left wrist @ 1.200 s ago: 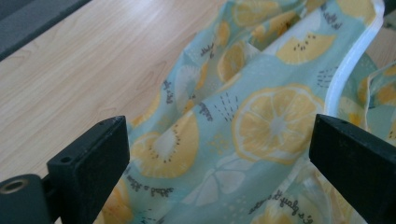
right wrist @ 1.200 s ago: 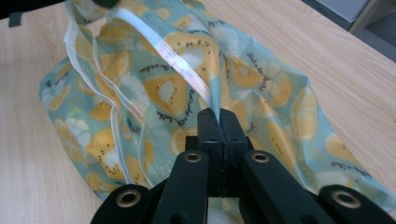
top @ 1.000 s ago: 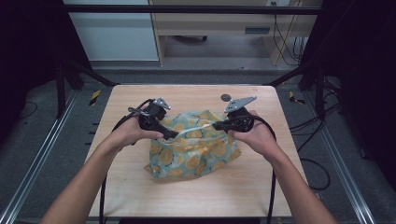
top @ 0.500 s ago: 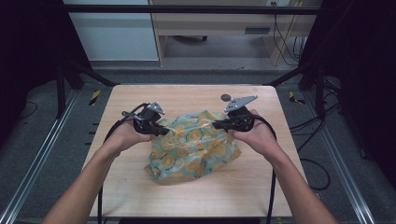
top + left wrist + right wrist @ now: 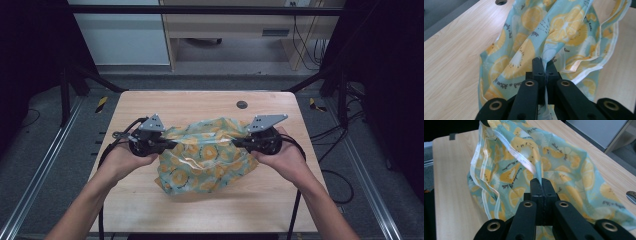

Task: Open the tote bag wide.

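Note:
A light blue cloth (image 5: 205, 160) printed with yellow lemon slices hangs bunched between my two grippers over the wooden table (image 5: 200, 105). My left gripper (image 5: 170, 145) holds its left edge; the jaws have just been closing and now pinch a fold of cloth (image 5: 534, 22) between them (image 5: 544, 62). My right gripper (image 5: 239, 143) is shut on the cloth's hemmed right edge (image 5: 564, 162), with fabric coming out from between its tips (image 5: 541, 181). The lower part of the cloth sags onto the tabletop.
A round cable hole (image 5: 242, 104) sits in the table near its far edge, behind the cloth. A metal frame and cables surround the table. Bare wood lies on all sides of the cloth.
My left gripper has shut on the cloth's left edge. Both hands have drawn toward the person and a little apart, lifting and spreading the cloth between them.

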Tool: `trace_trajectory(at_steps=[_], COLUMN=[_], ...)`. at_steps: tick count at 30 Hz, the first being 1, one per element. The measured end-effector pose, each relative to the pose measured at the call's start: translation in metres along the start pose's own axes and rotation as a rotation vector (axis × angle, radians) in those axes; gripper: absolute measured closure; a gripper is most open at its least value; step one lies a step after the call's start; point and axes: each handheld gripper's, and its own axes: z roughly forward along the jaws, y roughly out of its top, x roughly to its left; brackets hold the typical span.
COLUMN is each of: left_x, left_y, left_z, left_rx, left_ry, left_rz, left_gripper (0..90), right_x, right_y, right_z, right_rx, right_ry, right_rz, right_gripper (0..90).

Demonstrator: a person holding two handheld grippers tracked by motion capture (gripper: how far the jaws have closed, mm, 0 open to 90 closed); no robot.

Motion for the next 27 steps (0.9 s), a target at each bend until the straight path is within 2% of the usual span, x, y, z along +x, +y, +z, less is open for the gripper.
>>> trace_trajectory(at_steps=[4, 8, 11, 21, 24, 27], left_x=[-0.012, -0.021, -0.027, -0.039, -0.043, -0.045], left_y=[-0.005, -0.015, -0.024, -0.053, -0.061, -0.067], left_z=[-0.004, -0.004, 0.002, 0.027, 0.035, 0.040], left_rx=[0.007, 0.012, 0.037, 0.125, 0.148, 0.153], left_ry=[-0.015, -0.040, -0.059, -0.149, -0.168, -0.168], left_rz=[0.030, 0.040, 0.065, 0.089, 0.099, 0.094], left_gripper=[90.0, 90.0, 90.0, 90.0, 90.0, 90.0], right_x=[0.011, 0.017, 0.022, 0.032, 0.036, 0.040], right_y=[-0.007, -0.018, -0.028, -0.056, -0.063, -0.070], right_z=[-0.006, -0.004, 0.001, 0.016, 0.020, 0.023], right_rx=[0.001, 0.017, 0.034, 0.087, 0.105, 0.119], right_ry=[0.002, 0.015, 0.031, 0.058, 0.062, 0.064], right_rz=[-0.011, -0.007, -0.003, 0.016, 0.018, 0.015], right_gripper=[90.0, 90.0, 90.0, 90.0, 90.0, 90.0])
